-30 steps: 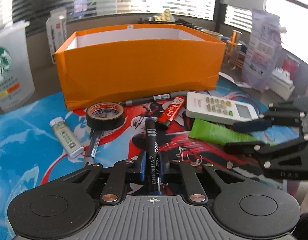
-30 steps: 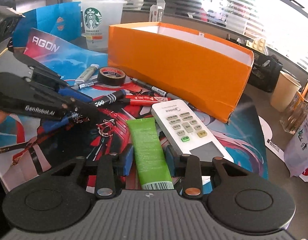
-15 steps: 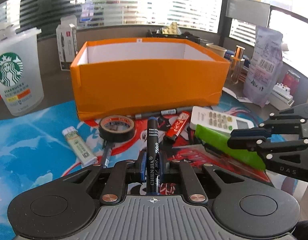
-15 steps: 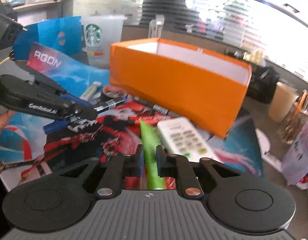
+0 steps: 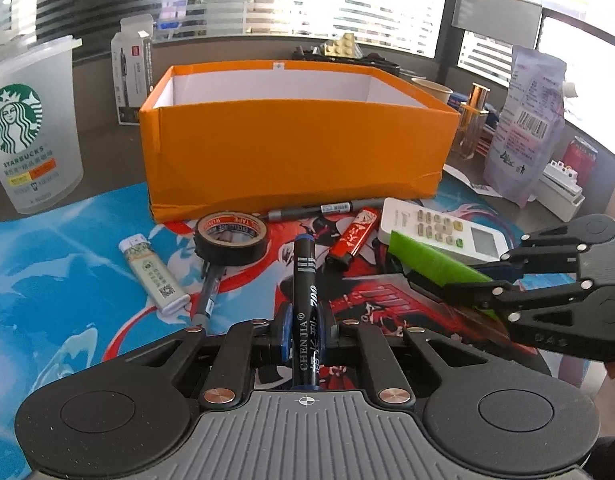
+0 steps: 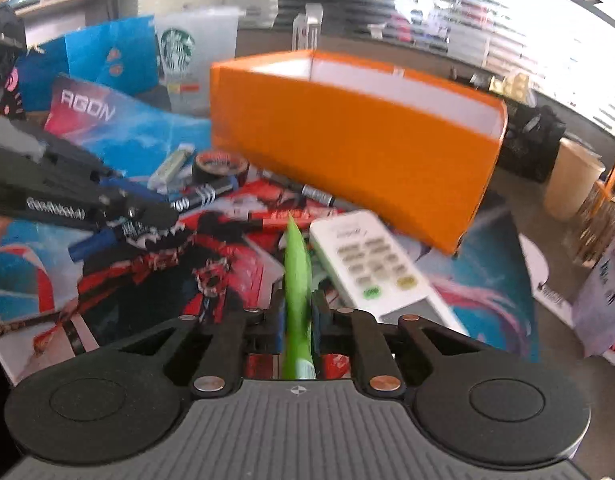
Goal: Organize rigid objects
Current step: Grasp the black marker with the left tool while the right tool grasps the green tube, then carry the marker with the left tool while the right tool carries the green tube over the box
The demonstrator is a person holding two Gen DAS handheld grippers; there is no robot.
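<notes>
My left gripper (image 5: 303, 330) is shut on a black marker (image 5: 304, 280) with a blue cap and holds it above the mat, pointing at the orange box (image 5: 295, 152). My right gripper (image 6: 297, 320) is shut on a green tube (image 6: 297, 272), lifted off the mat and turned on edge. The right gripper also shows in the left wrist view (image 5: 459, 280) with the tube (image 5: 431, 260). The left gripper shows in the right wrist view (image 6: 147, 216). The orange box (image 6: 347, 152) is open on top with a white inside.
On the mat lie a white remote (image 5: 439, 228), a red lighter (image 5: 353, 238), a grey pen (image 5: 315, 210), a tape roll (image 5: 229, 236), a white lighter (image 5: 153, 276) and another pen (image 5: 209, 292). A Starbucks cup (image 5: 27, 128) stands left. Bottles and a pouch (image 5: 527, 120) stand right.
Both grippers have risen. The right gripper closed on the green tube and lifted it off the mat, turning it on edge. The left gripper still holds the marker, now higher.
</notes>
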